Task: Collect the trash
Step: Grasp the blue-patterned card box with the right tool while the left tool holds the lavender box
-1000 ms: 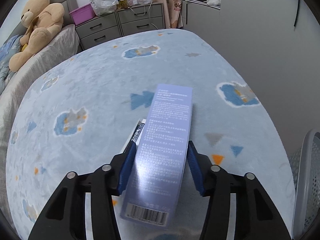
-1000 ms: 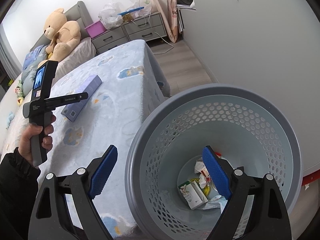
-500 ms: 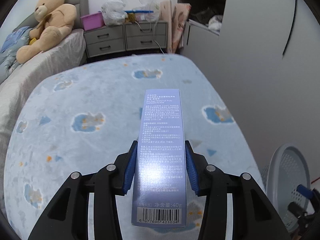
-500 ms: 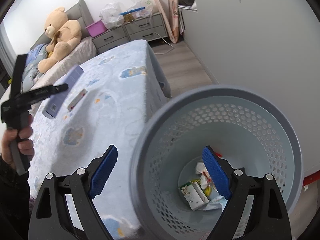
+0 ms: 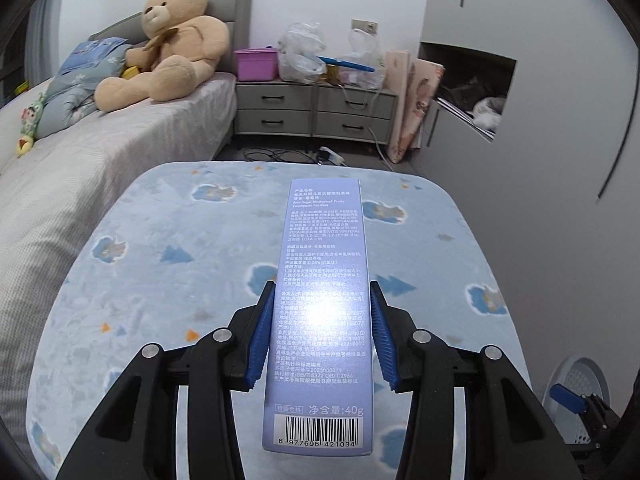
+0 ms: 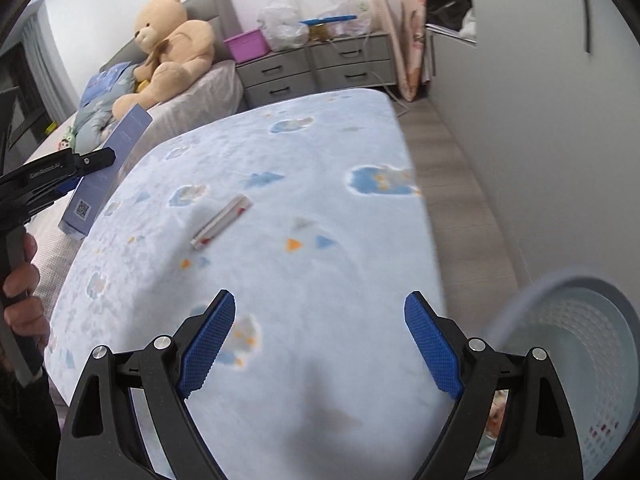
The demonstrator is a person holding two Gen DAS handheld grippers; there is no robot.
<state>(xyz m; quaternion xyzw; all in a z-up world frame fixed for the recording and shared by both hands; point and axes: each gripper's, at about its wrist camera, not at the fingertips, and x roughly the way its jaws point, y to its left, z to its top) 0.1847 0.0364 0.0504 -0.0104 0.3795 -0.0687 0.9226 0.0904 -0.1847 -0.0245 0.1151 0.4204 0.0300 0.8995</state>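
My left gripper (image 5: 322, 332) is shut on a long lavender toothpaste box (image 5: 324, 280) and holds it up above the blue patterned bed cover (image 5: 168, 280). The same box (image 6: 106, 172) shows at the left of the right wrist view, in the hand-held left gripper (image 6: 86, 164). My right gripper (image 6: 320, 344) is open and empty above the bed cover (image 6: 320, 208). A small white and red box (image 6: 221, 222) lies flat on the cover ahead of it. The grey perforated trash basket (image 6: 576, 344) stands at the lower right, by the bed's edge; it also shows in the left wrist view (image 5: 576, 392).
A big teddy bear (image 5: 168, 44) sits on the grey bed (image 5: 80, 160) at the left. Grey drawers (image 5: 312, 112) with bags and a pink bin (image 5: 256, 64) stand at the back. A grey wall (image 6: 540, 120) runs along the right, with a strip of wood floor (image 6: 460, 184) beside it.
My left gripper has lifted the lavender box off the cover and tilted up. My right gripper has swung left from over the basket to over the bed; the small white box is now uncovered.
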